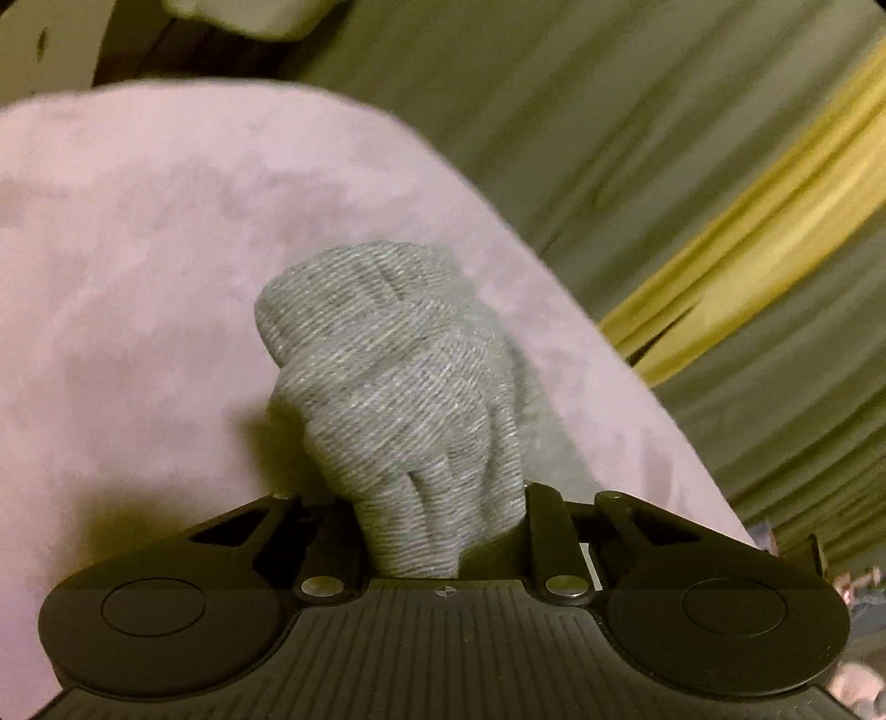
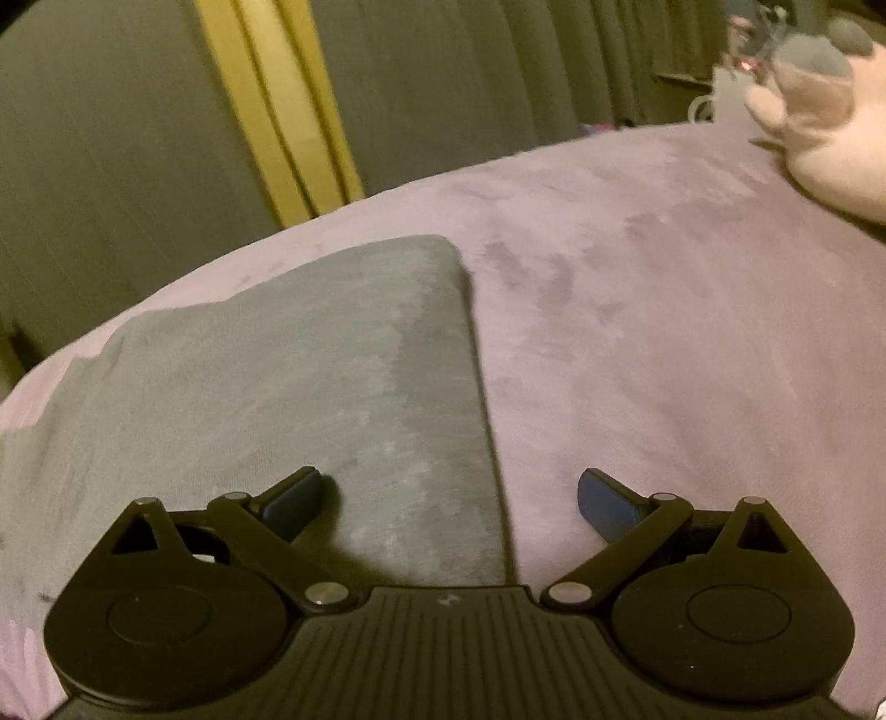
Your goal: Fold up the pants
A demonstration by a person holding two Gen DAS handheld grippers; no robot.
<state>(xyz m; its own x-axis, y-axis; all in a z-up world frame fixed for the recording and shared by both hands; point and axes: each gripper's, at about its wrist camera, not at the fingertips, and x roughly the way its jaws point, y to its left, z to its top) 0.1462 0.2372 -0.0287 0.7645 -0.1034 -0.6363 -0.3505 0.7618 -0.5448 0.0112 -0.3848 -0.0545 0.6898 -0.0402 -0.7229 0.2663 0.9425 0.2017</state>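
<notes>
Grey knit pants (image 1: 387, 387) bunch up in a thick wad between the fingers of my left gripper (image 1: 437, 531), which is shut on the cloth and holds it lifted off the pink bed cover (image 1: 138, 249). In the right wrist view the grey pants (image 2: 288, 376) lie flat on the pink cover (image 2: 664, 332), with a straight folded edge running toward the camera. My right gripper (image 2: 451, 498) hovers just above that edge, open wide, its left pad (image 2: 293, 498) over the cloth and its right pad (image 2: 603, 507) over the bare cover.
Dark green curtains (image 1: 637, 111) with a yellow strip (image 1: 775, 221) hang behind the bed. A pink and grey plush toy (image 2: 819, 111) lies at the far right of the cover. A pale object (image 1: 243, 16) sits at the top left.
</notes>
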